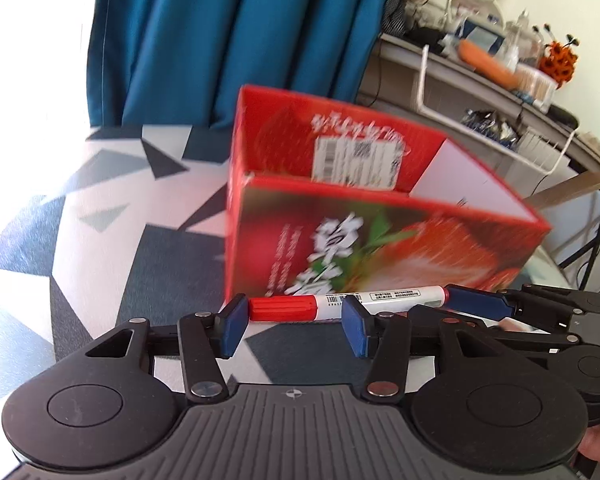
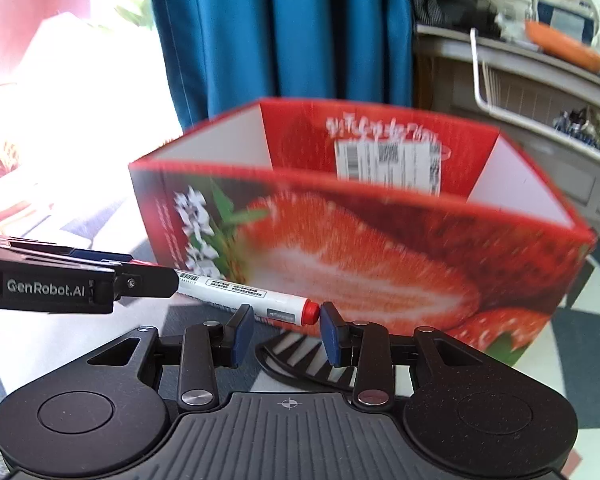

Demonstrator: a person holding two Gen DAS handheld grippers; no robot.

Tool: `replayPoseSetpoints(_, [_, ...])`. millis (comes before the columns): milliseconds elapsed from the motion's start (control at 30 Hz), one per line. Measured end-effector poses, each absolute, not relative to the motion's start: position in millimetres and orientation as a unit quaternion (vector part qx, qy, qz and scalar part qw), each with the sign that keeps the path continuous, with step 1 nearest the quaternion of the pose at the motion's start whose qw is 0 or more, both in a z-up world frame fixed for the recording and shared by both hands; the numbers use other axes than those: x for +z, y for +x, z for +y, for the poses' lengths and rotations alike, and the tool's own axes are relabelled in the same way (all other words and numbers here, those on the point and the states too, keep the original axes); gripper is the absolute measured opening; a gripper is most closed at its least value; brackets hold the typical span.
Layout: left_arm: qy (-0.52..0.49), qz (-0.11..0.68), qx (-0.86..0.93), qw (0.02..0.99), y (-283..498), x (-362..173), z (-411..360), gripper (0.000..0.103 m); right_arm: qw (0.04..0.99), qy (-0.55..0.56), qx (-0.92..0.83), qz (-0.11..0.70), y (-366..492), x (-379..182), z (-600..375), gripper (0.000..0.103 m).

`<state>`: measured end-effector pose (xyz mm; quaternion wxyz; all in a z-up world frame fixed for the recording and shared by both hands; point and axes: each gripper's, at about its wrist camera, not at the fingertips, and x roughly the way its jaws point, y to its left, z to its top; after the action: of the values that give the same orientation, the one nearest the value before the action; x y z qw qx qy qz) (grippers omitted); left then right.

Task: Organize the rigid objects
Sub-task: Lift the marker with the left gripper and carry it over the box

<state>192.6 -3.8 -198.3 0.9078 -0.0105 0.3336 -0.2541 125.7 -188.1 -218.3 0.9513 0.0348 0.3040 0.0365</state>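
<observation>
A whiteboard marker (image 1: 384, 299) (image 2: 236, 290) with a white body and a red cap hangs level in front of the red strawberry box (image 1: 400, 248) (image 2: 380, 248), near the foot of its front wall. It lies crosswise between both grippers. Its cap end butts against the left pad of my left gripper (image 1: 294, 326) (image 2: 172, 276). Its red tail end touches the right pad of my right gripper (image 2: 286, 332) (image 1: 452, 303). Each gripper's jaws stand apart and do not pinch the marker's sides. The marker passes just beyond the inner fingertips. The box is open on top; its floor is hidden.
The box stands on a table with a black, grey and white patterned cloth (image 1: 100, 200). Behind it hangs a blue curtain (image 1: 240, 40). A cluttered shelf (image 1: 500, 92) runs along the right. A striped black-and-white object (image 2: 300, 360) lies under my right gripper.
</observation>
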Motion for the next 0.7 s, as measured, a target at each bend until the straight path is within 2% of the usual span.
replayPoseSetpoints(400, [0.014, 0.265, -0.268, 0.926, 156.3, -132.6, -24.1, 0.053, 0.971, 0.034, 0.018, 0.236, 89.2, -158.8, -202.3, 0.034])
replayPoseSetpoints(700, [0.020, 0.264, -0.283, 0.922, 182.8, -106.4, -50.4, 0.053, 0.970, 0.050, 0.009, 0.236, 110.4, -134.2, -231.5, 0.034])
